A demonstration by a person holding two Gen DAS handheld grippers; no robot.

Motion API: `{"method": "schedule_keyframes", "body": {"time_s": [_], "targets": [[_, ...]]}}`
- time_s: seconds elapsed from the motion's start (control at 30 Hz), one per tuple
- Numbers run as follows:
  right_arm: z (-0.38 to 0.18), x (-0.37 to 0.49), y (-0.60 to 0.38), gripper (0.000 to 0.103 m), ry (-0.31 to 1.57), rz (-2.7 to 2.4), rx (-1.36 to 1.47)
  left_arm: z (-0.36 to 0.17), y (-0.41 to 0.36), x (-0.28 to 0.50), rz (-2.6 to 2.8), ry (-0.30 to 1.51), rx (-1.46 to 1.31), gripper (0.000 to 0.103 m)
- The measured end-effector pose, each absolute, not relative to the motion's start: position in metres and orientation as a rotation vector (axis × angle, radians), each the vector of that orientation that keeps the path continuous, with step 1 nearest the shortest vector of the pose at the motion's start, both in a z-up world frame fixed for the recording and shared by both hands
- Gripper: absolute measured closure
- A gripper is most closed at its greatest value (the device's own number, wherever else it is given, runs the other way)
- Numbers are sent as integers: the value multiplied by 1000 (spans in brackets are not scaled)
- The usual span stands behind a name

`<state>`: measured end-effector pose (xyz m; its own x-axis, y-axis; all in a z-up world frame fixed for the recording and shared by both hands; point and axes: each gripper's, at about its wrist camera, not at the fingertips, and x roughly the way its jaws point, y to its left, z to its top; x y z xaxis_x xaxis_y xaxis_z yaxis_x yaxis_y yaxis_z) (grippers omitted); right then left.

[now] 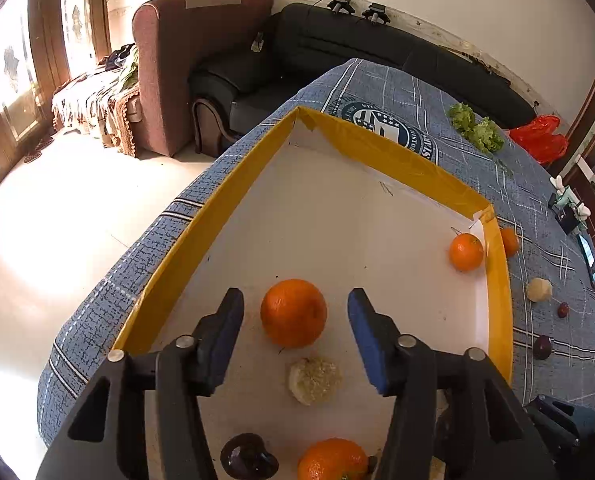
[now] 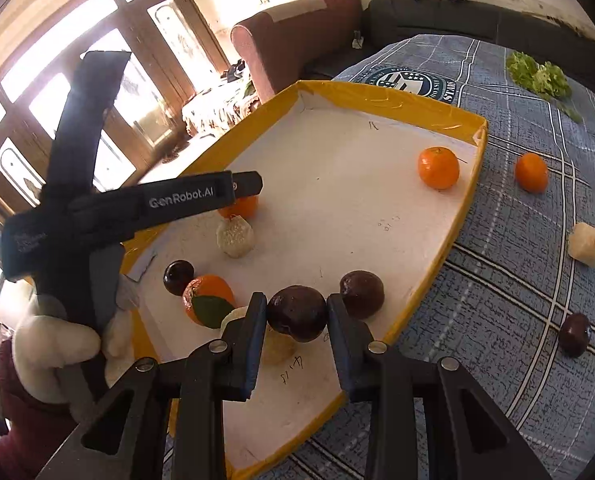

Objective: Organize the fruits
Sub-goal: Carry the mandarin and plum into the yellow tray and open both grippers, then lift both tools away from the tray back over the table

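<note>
The bench (image 2: 509,280), covered in a blue plaid cloth, is carrying a shallow yellow-rimmed tray (image 2: 381,98) with a white floor, which is serving as the collecting place for the fruits. Inside the tray several pieces are already lying: an orange near the far right corner (image 2: 438,168), a dark round fruit (image 2: 362,294) by the right wall, a leafed orange (image 2: 207,300), a small dark fruit (image 2: 178,277) touching it, and a pale rough fruit (image 2: 235,237). Outside the tray, on the cloth to its right, four pieces are waiting: an orange (image 2: 531,173), a pale fruit (image 2: 586,245), a dark fruit (image 2: 574,334), and, in the left wrist view, a small reddish one (image 1: 563,309). The right gripper (image 2: 296,316) is gripping a dark purple fruit (image 2: 297,312), both fingers pressing its sides, over the near part of the tray floor; whether the fruit is resting on the floor or hanging just above it cannot be told. The left gripper (image 1: 295,314) is standing spread wide, holding nothing, with a large orange (image 1: 293,313) sitting between its fingers and clear of both. Judgement: the right hand is nearer the loose fruits, which all lie to the right of its fingers beyond the tray wall, so after letting go it is the better placed for fetching.
</note>
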<state>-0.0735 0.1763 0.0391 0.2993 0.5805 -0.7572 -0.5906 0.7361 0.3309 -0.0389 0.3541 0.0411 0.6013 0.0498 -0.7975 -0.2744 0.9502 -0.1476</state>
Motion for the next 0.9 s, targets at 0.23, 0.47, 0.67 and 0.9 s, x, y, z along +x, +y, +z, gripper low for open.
{"method": "schedule_keyframes", "body": {"time_s": [0.23,0.47,0.67,0.9], "targets": [[49,-83,181,48,940,769,-37,58,355,-61,185,854,-302,40],[65,-91,151,43,892,746,21,95,329,-92,209,763,-273,22],[71,-86,95,42,866,656,99,125,276,-111,170,689,-188,19],[73,-82,13,41,854,507,174,130,202,-128,200,641,-5,19]]}}
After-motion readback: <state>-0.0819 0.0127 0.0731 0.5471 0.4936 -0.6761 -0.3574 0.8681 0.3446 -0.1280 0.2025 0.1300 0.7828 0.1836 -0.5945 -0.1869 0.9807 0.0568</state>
